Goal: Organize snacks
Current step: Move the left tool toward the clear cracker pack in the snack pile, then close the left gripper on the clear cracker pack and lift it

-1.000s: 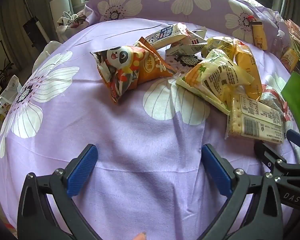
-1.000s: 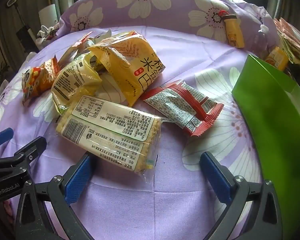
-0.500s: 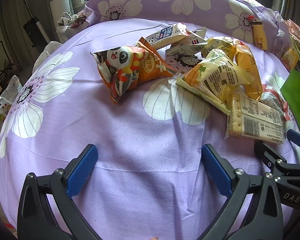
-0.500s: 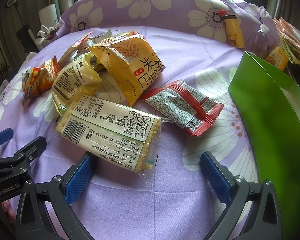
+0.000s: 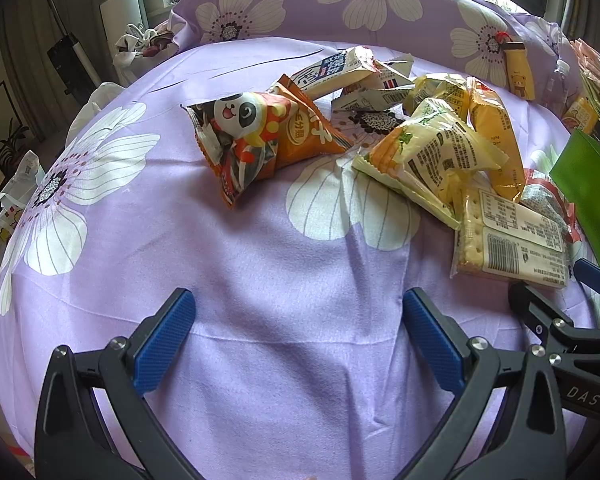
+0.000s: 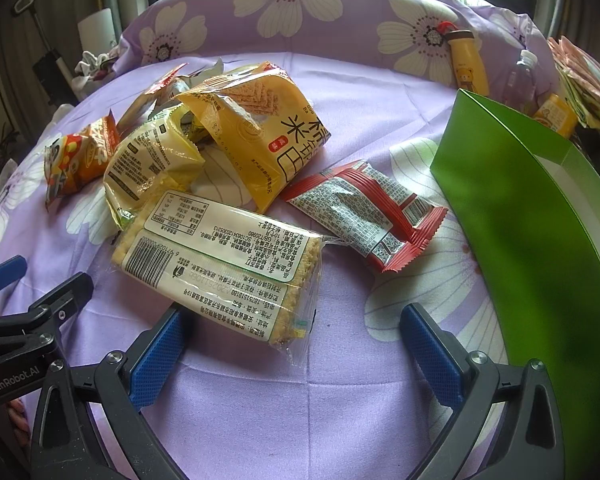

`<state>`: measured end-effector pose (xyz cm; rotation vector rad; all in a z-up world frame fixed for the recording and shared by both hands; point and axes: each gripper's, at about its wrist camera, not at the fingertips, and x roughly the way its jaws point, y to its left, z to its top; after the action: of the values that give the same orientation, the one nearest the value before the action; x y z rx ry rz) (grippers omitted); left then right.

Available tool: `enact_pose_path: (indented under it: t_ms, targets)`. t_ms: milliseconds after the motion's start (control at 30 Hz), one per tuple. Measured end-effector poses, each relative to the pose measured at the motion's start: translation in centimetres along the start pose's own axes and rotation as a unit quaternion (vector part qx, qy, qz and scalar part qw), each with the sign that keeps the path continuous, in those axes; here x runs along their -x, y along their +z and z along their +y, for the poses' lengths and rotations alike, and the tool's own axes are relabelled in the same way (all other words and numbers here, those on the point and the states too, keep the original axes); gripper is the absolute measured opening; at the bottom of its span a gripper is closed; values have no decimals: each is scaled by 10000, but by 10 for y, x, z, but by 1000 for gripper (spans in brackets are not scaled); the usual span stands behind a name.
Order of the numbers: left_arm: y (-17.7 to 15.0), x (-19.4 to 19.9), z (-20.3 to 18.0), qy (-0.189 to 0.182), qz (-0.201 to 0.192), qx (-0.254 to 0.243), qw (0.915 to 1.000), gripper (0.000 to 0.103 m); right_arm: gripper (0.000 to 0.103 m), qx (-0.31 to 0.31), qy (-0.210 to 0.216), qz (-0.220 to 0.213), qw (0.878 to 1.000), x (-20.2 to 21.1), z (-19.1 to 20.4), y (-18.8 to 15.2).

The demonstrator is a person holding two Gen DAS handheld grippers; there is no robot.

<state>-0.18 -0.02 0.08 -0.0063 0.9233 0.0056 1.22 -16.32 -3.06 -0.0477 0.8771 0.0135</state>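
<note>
The right gripper (image 6: 294, 338) is spread wide and holds nothing; the near end of the cracker pack (image 6: 220, 256) lies just above the gap between its blue pads, toward the left pad. Beyond it, the red packet (image 6: 364, 214) sits at centre right, the yellow bag (image 6: 260, 128) above, and the green box (image 6: 520, 216) along the right edge. The left gripper (image 5: 296, 338) is also wide open and empty over bare purple sheet (image 5: 260, 280), with the panda bag (image 5: 240, 140) well up the frame.

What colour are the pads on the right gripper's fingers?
Blue, with a fine textured surface, on black arms. The fingertips of the right gripper show best in the right wrist view.
</note>
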Motion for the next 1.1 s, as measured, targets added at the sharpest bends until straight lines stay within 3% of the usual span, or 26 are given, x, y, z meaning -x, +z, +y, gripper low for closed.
enact_pose_path:
  t_ms: [467, 833, 900, 1000, 1100]
  targets:
    - [-1, -1, 1, 22, -1, -17, 10000, 103, 103, 1, -4, -7, 10000, 3, 0, -2]
    - [2, 3, 4, -15, 136, 82, 9999, 103, 103, -147, -106, 309, 9994, -4, 5, 15]
    - [4, 5, 5, -106, 261, 167, 9995, 100, 103, -155, -64, 440, 9989, -1, 3, 16]
    - [11, 17, 3, -537, 350, 268, 9976, 90, 102, -242, 159, 465, 9985, 8, -3, 18]
    - [25, 35, 1, -894, 294, 455, 9945, 89, 102, -454, 374, 377, 9976, 23, -12, 23]
